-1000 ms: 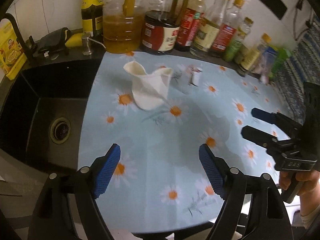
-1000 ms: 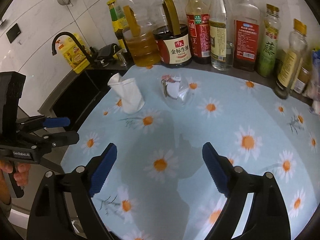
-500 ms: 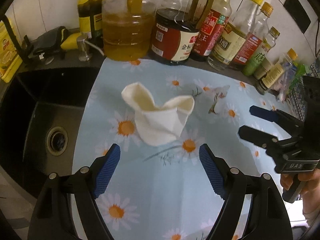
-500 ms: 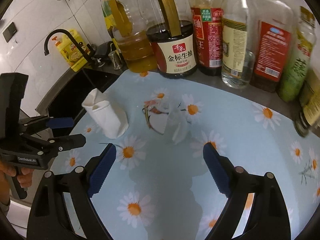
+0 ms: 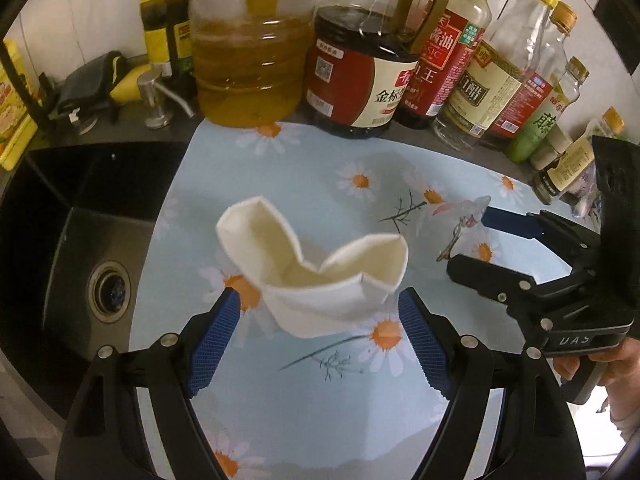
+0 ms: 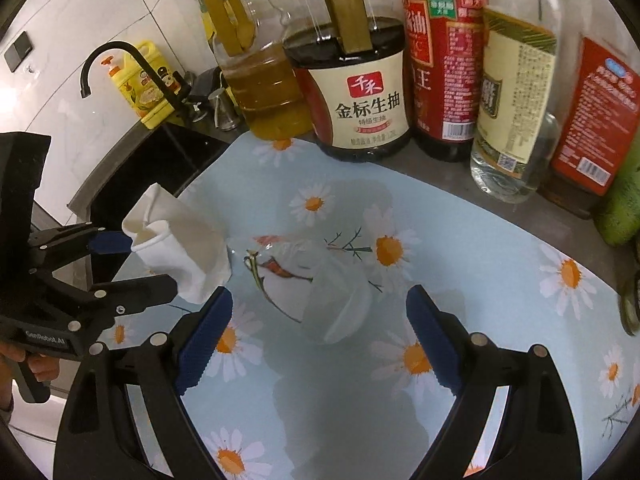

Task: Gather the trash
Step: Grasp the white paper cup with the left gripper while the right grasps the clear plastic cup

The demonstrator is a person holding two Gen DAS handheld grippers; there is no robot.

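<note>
A crushed white paper cup (image 5: 316, 280) lies on the daisy-print mat (image 5: 320, 420). My left gripper (image 5: 320, 320) is open, its blue pads on either side of the cup's lower end, with no clear press. Right of the cup lies a crumpled clear plastic wrapper (image 6: 320, 284) with red print. My right gripper (image 6: 320, 312) is open over it, with the wrapper just beyond and between the fingertips. In the right wrist view the cup (image 6: 180, 248) sits in the left gripper (image 6: 150, 266). The left wrist view has the right gripper (image 5: 468, 240) at the wrapper (image 5: 460, 216).
A row of oil, soy sauce and vinegar bottles (image 6: 360, 80) stands close behind along the wall. A black sink (image 5: 80, 260) with its drain lies left of the mat. A black faucet (image 6: 120, 56) and a yellow soap bottle (image 6: 148, 84) are beyond it.
Both grippers have moved forward and down towards the mat. The cup now sits between the left fingertips and the wrapper between the right ones. Neither jaw width has changed.
</note>
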